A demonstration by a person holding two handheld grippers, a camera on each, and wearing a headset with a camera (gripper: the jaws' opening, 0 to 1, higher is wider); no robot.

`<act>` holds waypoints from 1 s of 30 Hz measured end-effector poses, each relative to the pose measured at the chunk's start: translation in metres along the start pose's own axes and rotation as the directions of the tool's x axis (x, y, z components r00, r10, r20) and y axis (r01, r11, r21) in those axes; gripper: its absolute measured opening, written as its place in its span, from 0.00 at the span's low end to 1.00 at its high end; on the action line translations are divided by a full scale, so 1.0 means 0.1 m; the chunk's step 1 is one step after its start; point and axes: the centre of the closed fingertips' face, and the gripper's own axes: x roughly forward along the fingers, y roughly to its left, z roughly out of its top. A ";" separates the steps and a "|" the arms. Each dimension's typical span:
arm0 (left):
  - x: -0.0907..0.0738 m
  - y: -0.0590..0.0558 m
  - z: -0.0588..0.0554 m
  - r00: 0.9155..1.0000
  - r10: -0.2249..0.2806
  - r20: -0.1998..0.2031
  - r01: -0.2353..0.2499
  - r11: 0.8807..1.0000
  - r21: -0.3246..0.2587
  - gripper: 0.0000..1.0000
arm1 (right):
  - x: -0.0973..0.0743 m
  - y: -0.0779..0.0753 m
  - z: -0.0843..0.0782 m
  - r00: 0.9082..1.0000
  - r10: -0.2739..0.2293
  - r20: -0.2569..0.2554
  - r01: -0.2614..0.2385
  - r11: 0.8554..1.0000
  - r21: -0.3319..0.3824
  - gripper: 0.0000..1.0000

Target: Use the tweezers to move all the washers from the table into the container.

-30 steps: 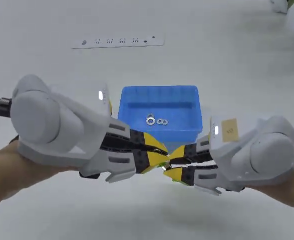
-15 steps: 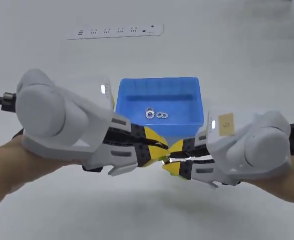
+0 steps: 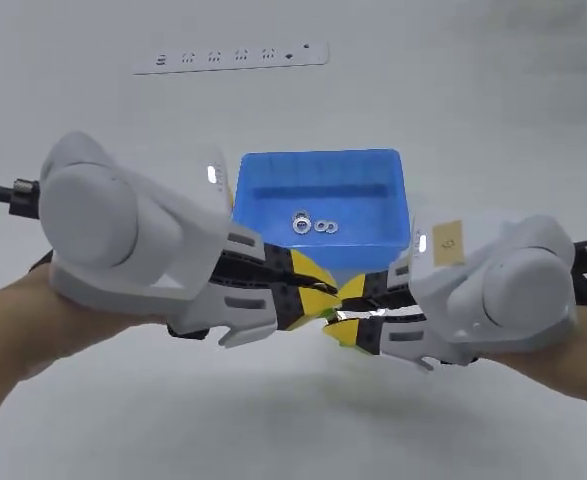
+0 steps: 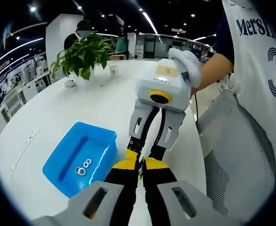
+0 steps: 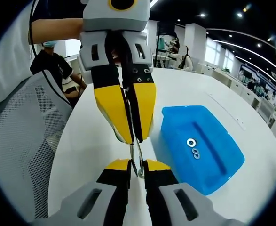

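The blue container (image 3: 263, 190) stands on the white table and holds three washers (image 3: 313, 225), also seen as washers (image 4: 81, 168) and washers (image 5: 193, 147). In front of it my two grippers meet tip to tip. The left gripper (image 3: 325, 300) comes in from the left with its jaws shut. My right gripper (image 3: 335, 322) comes in from the right, jaws also shut. Thin silver tweezers (image 5: 137, 157) run from the left gripper (image 5: 134, 139) down into the right gripper (image 5: 138, 170); both hold them. The tweezers (image 3: 365, 315) glint along the right jaws.
A white power strip (image 3: 231, 56) lies at the far side of the table. A potted plant (image 4: 83, 54) stands at one end. A grey mesh chair (image 4: 232, 141) sits beside the table, close to the person's body.
The grippers stay joined tip to tip in front of the container. The head camera has shifted slightly, and the tweezers' silver glint now shows more along the right jaws.
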 end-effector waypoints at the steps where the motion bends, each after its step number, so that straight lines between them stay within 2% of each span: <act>1: 0.00 0.00 0.00 1.000 0.000 0.000 0.000 1.000 -0.002 0.07 | 0.00 0.00 0.00 1.000 0.000 0.002 0.000 1.000 0.004 0.12; 8: 0.03 0.02 0.02 1.000 -0.005 0.012 0.005 1.000 -0.014 0.07 | 0.00 -0.01 0.01 1.000 0.012 0.008 -0.012 1.000 0.018 0.13; 14: 0.02 0.04 0.02 1.000 -0.017 0.012 0.017 0.999 -0.028 0.07 | 0.02 -0.01 0.04 0.999 0.035 0.005 -0.035 0.999 -0.009 0.11; 17: 0.02 0.04 0.02 1.000 -0.018 0.014 0.019 0.999 -0.029 0.07 | 0.02 -0.01 0.04 0.999 0.042 0.006 -0.042 0.999 0.006 0.11; 20: 0.03 0.03 0.01 0.999 -0.021 0.024 0.022 0.999 -0.045 0.07 | 0.01 0.00 0.04 0.999 0.044 0.009 -0.044 0.999 0.004 0.11; 30: 0.04 0.00 0.02 1.000 -0.022 0.022 0.023 0.999 -0.044 0.07 | 0.01 0.02 0.04 1.000 0.031 -0.004 -0.031 0.999 -0.013 0.10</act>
